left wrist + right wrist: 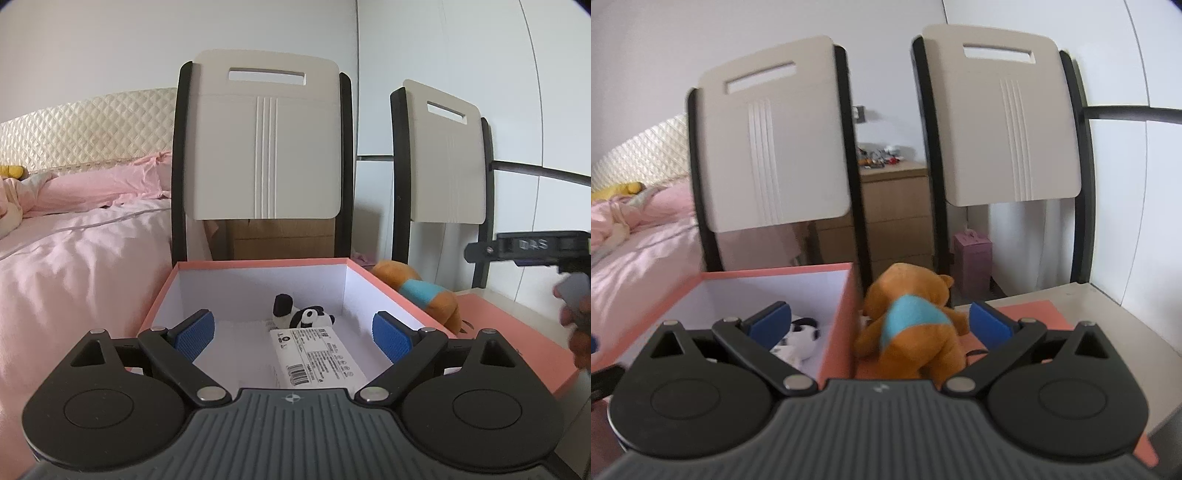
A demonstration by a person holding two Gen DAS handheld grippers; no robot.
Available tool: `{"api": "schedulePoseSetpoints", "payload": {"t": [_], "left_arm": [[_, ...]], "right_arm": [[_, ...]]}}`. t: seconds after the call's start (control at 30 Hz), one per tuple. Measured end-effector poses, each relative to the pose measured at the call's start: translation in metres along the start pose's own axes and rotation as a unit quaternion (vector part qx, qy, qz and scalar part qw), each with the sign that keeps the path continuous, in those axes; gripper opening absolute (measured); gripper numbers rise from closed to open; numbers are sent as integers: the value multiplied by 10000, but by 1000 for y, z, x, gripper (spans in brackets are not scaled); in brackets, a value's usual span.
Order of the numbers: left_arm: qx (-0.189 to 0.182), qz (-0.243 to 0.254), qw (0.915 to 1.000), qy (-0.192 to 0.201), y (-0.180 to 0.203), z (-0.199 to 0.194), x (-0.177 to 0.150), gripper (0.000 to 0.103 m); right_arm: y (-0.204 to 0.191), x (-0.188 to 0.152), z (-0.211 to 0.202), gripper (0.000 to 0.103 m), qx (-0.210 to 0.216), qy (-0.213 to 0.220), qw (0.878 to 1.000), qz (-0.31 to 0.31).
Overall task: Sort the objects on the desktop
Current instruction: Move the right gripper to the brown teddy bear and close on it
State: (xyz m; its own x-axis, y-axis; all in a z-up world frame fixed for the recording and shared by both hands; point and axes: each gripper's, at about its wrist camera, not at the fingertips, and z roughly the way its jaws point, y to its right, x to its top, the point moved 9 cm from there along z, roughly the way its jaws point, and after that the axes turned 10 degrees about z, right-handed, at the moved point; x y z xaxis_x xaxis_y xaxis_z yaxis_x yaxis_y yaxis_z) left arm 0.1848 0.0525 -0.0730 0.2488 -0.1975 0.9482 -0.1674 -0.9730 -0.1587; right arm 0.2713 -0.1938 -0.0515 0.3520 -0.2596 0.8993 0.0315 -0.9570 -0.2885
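left hand-held gripper point(291, 334): jaws spread wide, nothing between them, hovering over the near edge of the open pink box point(258, 263).
right hand-held gripper point(881, 319): also wide and empty, lined up on the orange plush bear point(912, 325), which sits outside the box just right of its wall, on what looks like the pink lid point(1030, 314).
in the box: panda plush point(306, 314) at the far end, white labelled packet point(317, 354) nearer, touching it.
risk: if the bear goes in next, my guess is the soft body squashes and slips out of a shallow pinch, or a leg catches the box wall and shoves the box. The two grippers are close together too, so they could bump.
hard to see: the right view is blurry, the bear's face is turned away, and I can't tell how much of the worktop point(1108, 317) holds other stuff. The packet's near end is hidden behind the gripper body.
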Motion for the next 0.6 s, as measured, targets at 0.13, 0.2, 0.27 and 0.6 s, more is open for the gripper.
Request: {"api": "schedulePoseSetpoints", "payload": {"t": [0.13,0.2,0.27,0.6], "left_arm": [[-11,6,10000,-29,0,1,-1,94],[-15,0,10000,-41,0,1,-1,94],[-20,-6,10000,-51,0,1,-1,94],[-48,-30,9999,-139,-1,4,-3,94]], "right_arm": [[22,8,33,103,-129,-286,9994,145],[33,10,53,103,-231,-508,9983,184],[42,11,70,103,-279,-672,9972,184],[62,2,143,102,-595,-1627,9849,-14]]}}
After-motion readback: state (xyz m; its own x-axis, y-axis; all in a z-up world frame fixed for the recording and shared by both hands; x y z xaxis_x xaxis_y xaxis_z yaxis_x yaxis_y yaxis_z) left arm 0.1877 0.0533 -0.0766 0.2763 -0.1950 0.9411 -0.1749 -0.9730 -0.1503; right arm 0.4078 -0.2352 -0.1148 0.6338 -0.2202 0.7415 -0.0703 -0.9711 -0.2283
